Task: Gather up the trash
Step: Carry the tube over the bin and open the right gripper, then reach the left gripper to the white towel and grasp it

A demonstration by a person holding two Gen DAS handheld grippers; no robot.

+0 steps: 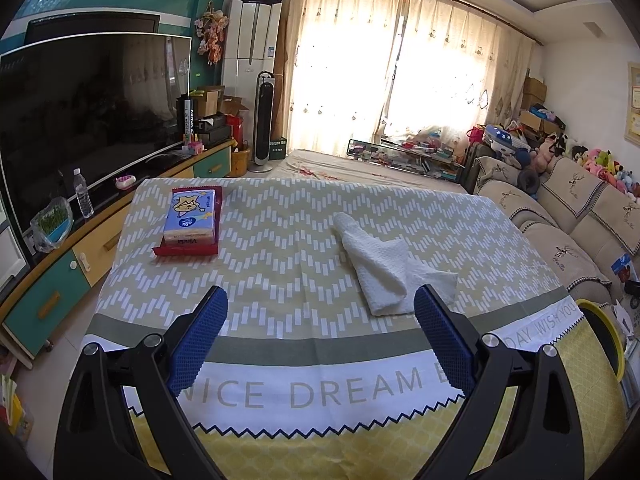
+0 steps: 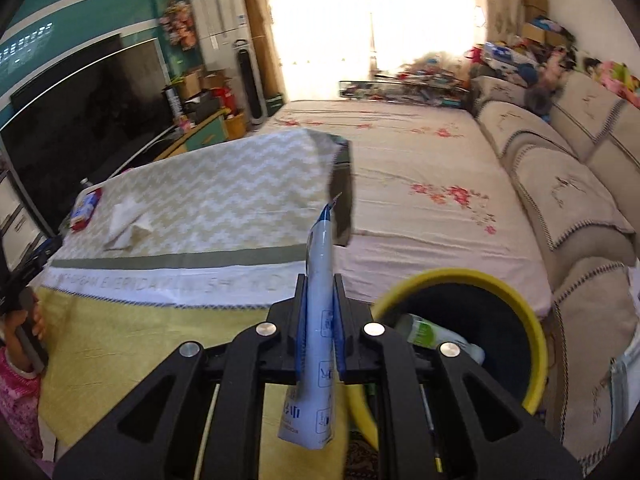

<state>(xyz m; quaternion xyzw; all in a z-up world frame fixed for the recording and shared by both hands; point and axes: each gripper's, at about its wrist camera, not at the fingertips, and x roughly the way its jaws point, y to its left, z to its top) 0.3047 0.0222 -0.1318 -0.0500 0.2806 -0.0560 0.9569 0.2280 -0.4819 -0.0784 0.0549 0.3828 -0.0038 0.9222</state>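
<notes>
My right gripper (image 2: 319, 286) is shut on a flat blue-and-white wrapper (image 2: 318, 264) that sticks up past its fingers. It hangs just left of a yellow-rimmed bin (image 2: 516, 292), which holds a green-and-white bottle (image 2: 432, 336). My left gripper (image 1: 320, 312) stands open above the patterned tablecloth (image 1: 280, 240), nothing between its blue pads (image 1: 200, 328). A crumpled white paper towel (image 1: 384, 264) lies on the cloth just beyond its right finger. The same white paper towel (image 2: 128, 220) shows at the left in the right wrist view. The yellow-rimmed bin's edge (image 1: 608, 332) peeks out at the table's right.
A blue tissue pack (image 1: 192, 216) rests in a red tray at the cloth's far left. A TV (image 1: 88, 120) on a long cabinet runs along the left, with a water bottle (image 1: 83, 192). A sofa (image 2: 560, 184) lines the right. A person's hand (image 2: 24, 328) grips the left tool.
</notes>
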